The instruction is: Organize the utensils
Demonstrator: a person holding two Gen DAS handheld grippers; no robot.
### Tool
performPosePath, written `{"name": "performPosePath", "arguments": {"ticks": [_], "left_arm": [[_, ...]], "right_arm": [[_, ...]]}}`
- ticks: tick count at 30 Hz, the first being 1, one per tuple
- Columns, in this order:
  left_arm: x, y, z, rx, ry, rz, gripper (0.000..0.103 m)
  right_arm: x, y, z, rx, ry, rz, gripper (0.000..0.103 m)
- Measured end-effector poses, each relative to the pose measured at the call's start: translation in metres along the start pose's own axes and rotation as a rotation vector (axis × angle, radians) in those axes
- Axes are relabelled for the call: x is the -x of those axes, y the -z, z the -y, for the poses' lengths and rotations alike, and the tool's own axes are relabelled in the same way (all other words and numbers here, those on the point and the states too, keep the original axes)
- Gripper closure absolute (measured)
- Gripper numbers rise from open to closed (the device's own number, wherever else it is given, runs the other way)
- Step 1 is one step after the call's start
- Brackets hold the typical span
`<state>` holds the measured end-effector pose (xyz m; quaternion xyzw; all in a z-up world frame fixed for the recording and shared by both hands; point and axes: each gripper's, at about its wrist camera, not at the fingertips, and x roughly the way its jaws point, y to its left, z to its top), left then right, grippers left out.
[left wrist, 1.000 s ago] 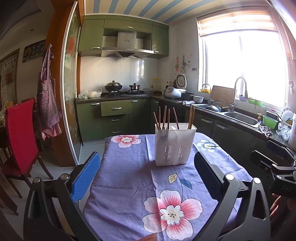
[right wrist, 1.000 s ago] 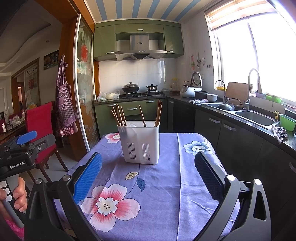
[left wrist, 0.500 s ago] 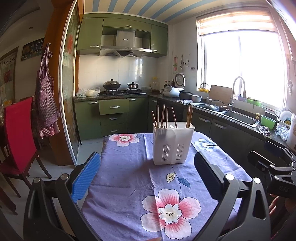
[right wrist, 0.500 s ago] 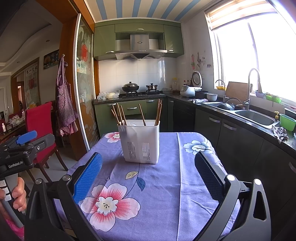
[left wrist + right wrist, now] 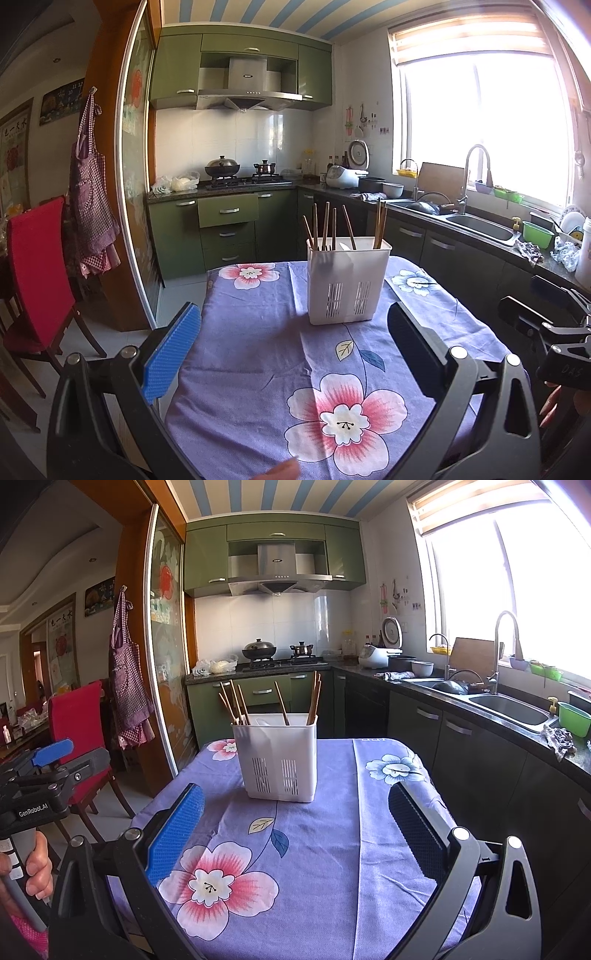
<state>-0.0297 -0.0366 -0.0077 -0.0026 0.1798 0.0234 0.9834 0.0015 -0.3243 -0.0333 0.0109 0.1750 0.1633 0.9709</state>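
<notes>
A white slotted utensil holder [image 5: 347, 282] stands upright on the purple floral tablecloth [image 5: 258, 332], toward the far middle. Several brown chopsticks [image 5: 328, 227] stick up out of it, and a white spoon tip shows inside. The holder also shows in the right wrist view [image 5: 279, 757], with its chopsticks [image 5: 236, 703]. My left gripper [image 5: 293, 330] is open and empty, low over the near part of the table, short of the holder. My right gripper [image 5: 295, 814] is open and empty, also short of the holder.
A red chair [image 5: 37, 273] stands left of the table. A counter with a sink [image 5: 506, 705] and dark cabinets runs along the right. Green cabinets and a stove with a pot [image 5: 258, 651] are at the back. The other gripper's handle [image 5: 40, 786] shows at left.
The left wrist view has shifted slightly: the holder sits a little lower and left in frame than before. The right gripper has barely moved. Both grippers stay open.
</notes>
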Motion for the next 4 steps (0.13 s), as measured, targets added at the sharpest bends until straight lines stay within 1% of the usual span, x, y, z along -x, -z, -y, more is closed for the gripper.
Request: {"name": "performPosePath", "arguments": {"ticks": [4], "left_arm": [[-0.01, 0.0013, -0.0034, 0.008, -0.01, -0.027, 0.007]], "right_arm": [[-0.0067, 0.0012, 0.0012, 0.006, 0.004, -0.014, 0.005]]}}
